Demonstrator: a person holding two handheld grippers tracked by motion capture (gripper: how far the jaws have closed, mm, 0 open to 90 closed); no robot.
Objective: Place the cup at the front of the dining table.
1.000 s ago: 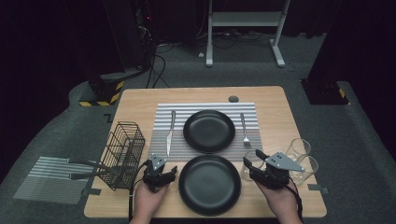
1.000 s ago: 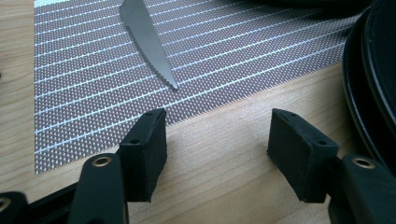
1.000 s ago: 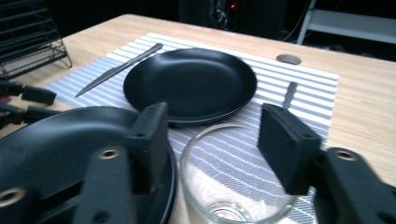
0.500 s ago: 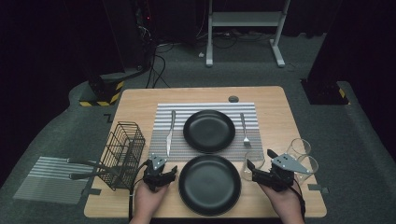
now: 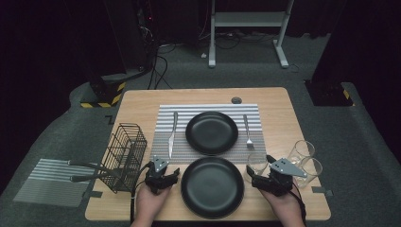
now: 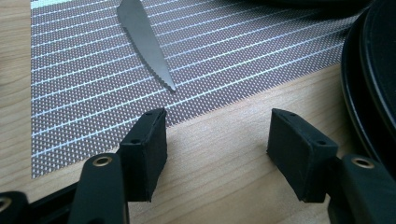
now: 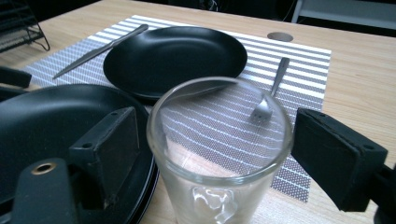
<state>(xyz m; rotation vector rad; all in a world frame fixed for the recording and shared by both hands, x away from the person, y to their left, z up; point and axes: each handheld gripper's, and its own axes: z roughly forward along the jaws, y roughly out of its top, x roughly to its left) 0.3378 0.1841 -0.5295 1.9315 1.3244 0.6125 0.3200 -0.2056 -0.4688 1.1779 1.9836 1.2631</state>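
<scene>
A clear drinking glass (image 7: 210,200) stands upright on the wood between the jaws of my right gripper (image 7: 219,140), just right of the near black plate (image 5: 212,187). The jaws have just been opening, and both pads stand a little off the glass. From above, my right gripper (image 5: 259,168) brackets this glass (image 5: 257,161). My left gripper (image 6: 217,140) is open over bare wood with nothing between its pads. The knife (image 6: 144,42) tip lies just ahead of it on the striped placemat (image 6: 84,93). My left gripper (image 5: 165,169) sits left of the near plate.
A second black plate (image 5: 211,132) sits mid-placemat between the knife (image 5: 172,135) and a fork (image 5: 247,130). Two more glasses (image 5: 301,151) (image 5: 312,170) stand beside my right hand. A wire basket (image 5: 125,156) stands at the table's left edge. A striped mat (image 5: 47,182) lies on the floor.
The right gripper's jaws have spread wider around the glass, which stands on the table. The right hand shifted slightly. The left gripper has not moved.
</scene>
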